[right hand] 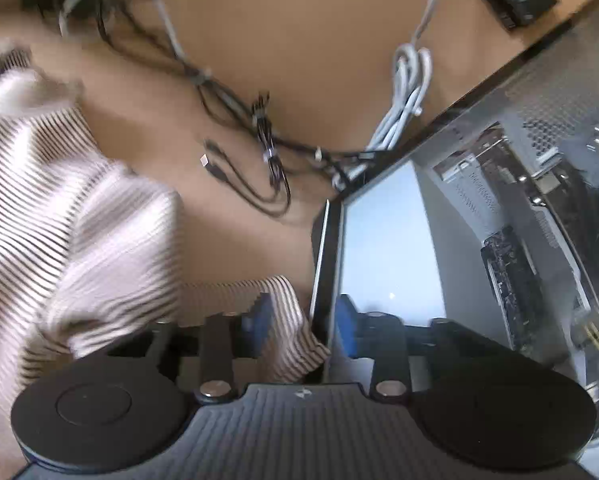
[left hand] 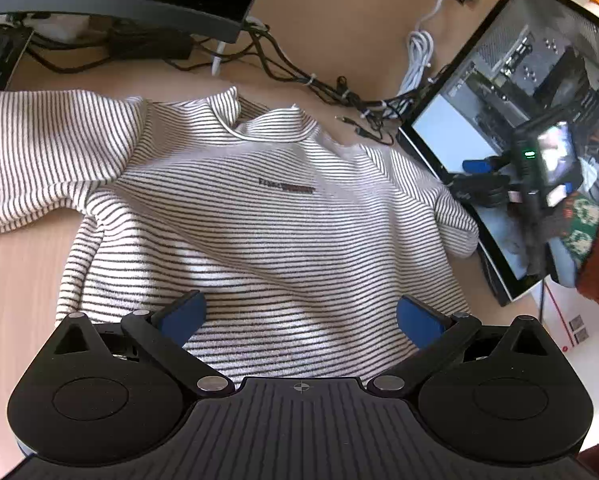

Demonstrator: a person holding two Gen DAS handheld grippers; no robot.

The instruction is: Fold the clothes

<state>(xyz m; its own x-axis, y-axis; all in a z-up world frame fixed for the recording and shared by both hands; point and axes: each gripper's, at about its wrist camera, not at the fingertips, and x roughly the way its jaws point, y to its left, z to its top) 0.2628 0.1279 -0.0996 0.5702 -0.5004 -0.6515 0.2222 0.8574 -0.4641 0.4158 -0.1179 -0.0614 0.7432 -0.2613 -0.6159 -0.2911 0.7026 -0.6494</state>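
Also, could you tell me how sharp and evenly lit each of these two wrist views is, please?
Left wrist view: mostly sharp, with bright sunlit patches and soft shadows across the striped shirt; the right gripper is blurred. Right wrist view: motion-blurred throughout, so the shirt's stripes and the black cables smear; pale glare on the computer case's glass panel. Both bend at the edges from the fisheye.

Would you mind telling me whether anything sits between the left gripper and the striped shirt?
Nothing visible does. The left gripper hangs open directly over the shirt, with only bare striped fabric between its fingers.
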